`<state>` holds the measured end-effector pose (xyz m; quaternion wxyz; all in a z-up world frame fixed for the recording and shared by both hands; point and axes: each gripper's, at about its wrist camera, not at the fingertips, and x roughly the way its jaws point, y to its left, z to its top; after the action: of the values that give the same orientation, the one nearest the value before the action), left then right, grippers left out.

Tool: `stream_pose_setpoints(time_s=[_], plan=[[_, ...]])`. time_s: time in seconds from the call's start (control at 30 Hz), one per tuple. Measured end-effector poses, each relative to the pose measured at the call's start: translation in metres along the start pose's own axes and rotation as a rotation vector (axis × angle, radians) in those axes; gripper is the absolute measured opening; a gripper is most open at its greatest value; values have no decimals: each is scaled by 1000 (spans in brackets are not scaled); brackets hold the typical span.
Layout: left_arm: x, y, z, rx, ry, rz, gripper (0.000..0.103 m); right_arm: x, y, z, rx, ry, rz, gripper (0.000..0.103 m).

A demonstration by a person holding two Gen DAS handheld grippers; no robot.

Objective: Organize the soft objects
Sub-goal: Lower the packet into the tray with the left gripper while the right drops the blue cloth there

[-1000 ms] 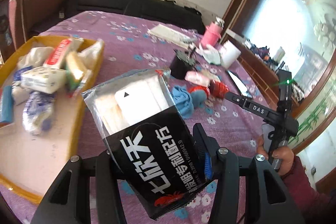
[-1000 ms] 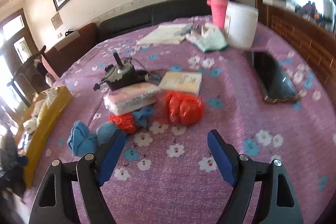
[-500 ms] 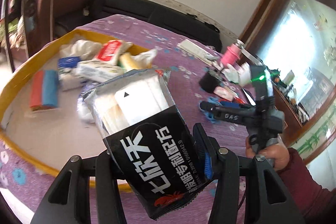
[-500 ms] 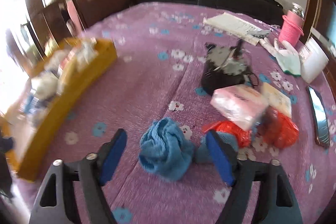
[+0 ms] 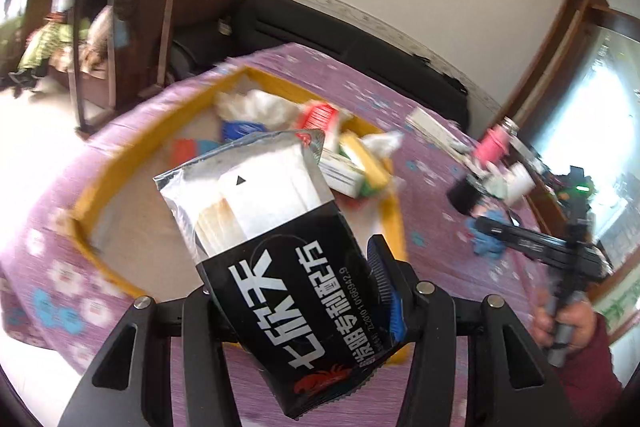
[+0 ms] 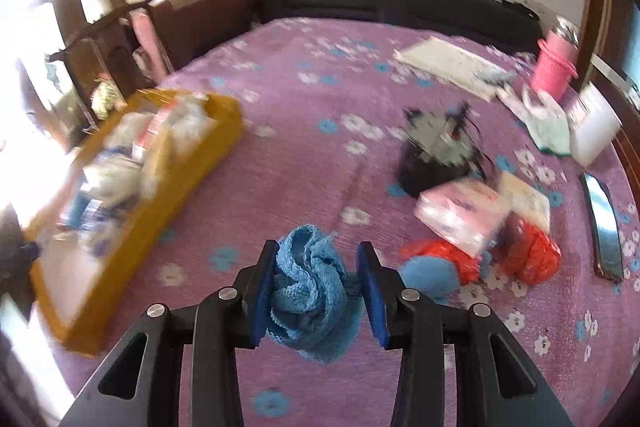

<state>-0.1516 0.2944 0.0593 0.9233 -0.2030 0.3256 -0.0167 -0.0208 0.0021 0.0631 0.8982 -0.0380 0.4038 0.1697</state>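
Observation:
My left gripper (image 5: 292, 267) is shut on a black and silver pack of wipes (image 5: 272, 247) and holds it up over the near rim of the yellow tray (image 5: 120, 167). The tray holds several soft packs and bags. In the right wrist view my right gripper (image 6: 317, 255) has its jaws closing on a crumpled blue cloth (image 6: 310, 283). Both blue pads touch the cloth, just above the purple flowered table cover. The yellow tray (image 6: 192, 179) lies to its left. In the left wrist view a hand (image 5: 568, 323) holds the right gripper at the far right.
To the right of the blue cloth lie a second blue bundle (image 6: 430, 275), red bags (image 6: 528, 255), a pink tissue pack (image 6: 464, 219) and a black device (image 6: 436, 155). Farther back are a pink bottle (image 6: 554, 71), a white cup (image 6: 592, 135) and papers (image 6: 448, 67). A dark phone (image 6: 606, 227) lies at the right edge.
My left gripper has swung left with the pack, so the tray is now right under it. My right gripper has moved left onto the blue cloth and its jaws have narrowed around it.

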Motion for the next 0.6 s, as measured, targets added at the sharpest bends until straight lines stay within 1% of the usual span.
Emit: stream_pose_setpoints(time_s=[0.13, 0.23, 0.37, 0.47, 0.53, 0.6], plan=[[2, 26, 9, -35, 9, 72, 50, -13, 33, 8, -30, -16, 102, 43], [11, 37, 17, -48, 30, 83, 50, -12, 66, 14, -66, -5, 186, 43], [27, 43, 31, -32, 49, 123, 50, -1, 108, 17, -113, 26, 247, 43], [40, 50, 40, -53, 60, 124, 54, 9, 136, 15, -152, 47, 272, 44], [46, 54, 44, -77, 69, 110, 54, 17, 151, 13, -164, 71, 303, 44], [42, 56, 44, -96, 49, 89, 56, 25, 164, 11, -173, 108, 347, 44]])
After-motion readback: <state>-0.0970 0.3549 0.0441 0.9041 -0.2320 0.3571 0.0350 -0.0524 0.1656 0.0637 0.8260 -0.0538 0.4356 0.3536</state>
